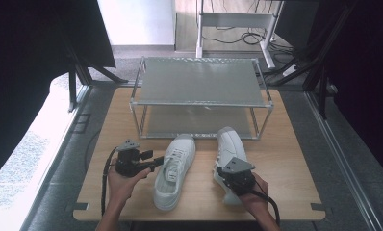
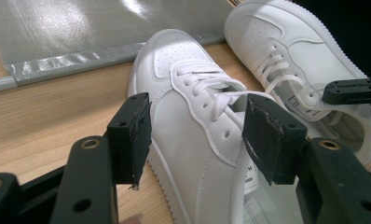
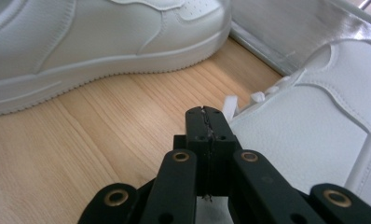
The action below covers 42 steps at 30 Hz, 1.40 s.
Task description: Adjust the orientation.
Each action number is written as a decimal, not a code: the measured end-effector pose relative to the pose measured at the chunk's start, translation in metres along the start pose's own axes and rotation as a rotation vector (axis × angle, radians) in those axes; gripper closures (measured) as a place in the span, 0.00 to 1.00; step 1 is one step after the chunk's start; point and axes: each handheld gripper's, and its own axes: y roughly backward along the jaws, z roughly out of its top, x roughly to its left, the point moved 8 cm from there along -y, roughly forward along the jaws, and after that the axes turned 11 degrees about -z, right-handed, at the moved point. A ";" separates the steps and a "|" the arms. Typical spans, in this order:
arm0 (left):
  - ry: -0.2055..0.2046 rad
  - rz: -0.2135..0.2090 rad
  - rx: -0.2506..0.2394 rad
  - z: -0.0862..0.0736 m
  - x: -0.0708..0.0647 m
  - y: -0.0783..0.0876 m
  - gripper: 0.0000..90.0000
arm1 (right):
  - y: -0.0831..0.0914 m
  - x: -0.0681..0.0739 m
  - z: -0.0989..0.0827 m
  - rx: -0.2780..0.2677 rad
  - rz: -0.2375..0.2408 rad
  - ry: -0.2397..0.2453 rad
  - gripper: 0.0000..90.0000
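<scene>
Btwn shoes (image 1: 174, 169), bare wood strip; left gripper (image 1: 156, 162) apart, right gripper (image 3: 207, 122) together, empty.

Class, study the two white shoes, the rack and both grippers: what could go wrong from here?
1. The right gripper is shut with its jaws pressed together beside the right shoe, apparently pinching nothing; a lift now might leave it behind.
2. The left gripper stands open astride the left shoe; closing on the soft upper may let it slip or tilt.
3. Both toes nearly reach the rack, so a forward nudge could bump its lower shelf.
</scene>
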 end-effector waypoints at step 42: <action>0.049 -0.014 -0.037 -0.002 0.004 0.001 0.49 | 0.038 -0.120 -0.050 -0.024 -0.138 -0.238 0.97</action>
